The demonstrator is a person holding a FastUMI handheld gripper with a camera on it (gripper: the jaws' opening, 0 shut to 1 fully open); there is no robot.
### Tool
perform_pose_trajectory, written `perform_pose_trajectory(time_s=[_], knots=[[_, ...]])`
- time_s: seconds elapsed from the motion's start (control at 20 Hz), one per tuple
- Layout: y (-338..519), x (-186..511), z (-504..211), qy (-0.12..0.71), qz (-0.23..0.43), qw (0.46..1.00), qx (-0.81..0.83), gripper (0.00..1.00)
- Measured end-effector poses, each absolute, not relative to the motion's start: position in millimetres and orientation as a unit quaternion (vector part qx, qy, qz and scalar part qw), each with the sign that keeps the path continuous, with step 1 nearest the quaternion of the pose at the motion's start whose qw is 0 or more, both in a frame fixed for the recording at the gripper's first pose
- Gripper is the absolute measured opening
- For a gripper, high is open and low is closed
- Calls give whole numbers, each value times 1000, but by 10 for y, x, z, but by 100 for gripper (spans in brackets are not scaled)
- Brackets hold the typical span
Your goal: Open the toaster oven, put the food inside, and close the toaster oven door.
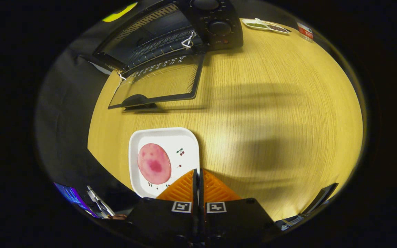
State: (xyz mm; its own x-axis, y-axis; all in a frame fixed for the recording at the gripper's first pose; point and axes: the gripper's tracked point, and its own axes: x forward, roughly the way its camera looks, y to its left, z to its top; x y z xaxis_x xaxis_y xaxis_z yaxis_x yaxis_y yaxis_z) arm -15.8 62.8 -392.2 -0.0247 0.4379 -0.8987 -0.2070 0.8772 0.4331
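Observation:
A black toaster oven (198,24) stands at the far side of the wooden table (271,103). Its glass door (157,82) hangs open, folded down flat toward me, with the rack inside showing. A white square plate (181,141) lies close to me, carrying a round pink slice of food (153,163). My gripper (197,172) is shut, its fingers pressed together with nothing between them, hovering at the plate's right edge. The pink slice lies just left of the fingertips.
A small white dish (265,26) with green and dark contents and a small red-labelled container (305,32) sit at the far right of the table, beside the oven. The table's left edge runs close to the plate and the oven door.

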Motion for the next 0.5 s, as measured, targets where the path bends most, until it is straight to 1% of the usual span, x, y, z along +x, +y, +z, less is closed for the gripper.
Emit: perform_pose_trajectory(time_s=[0.05, 0.5], knots=[[600, -146, -3791, 680, 234, 688, 98, 2], [850, -279, -3555, 681, 269, 654, 192, 2]])
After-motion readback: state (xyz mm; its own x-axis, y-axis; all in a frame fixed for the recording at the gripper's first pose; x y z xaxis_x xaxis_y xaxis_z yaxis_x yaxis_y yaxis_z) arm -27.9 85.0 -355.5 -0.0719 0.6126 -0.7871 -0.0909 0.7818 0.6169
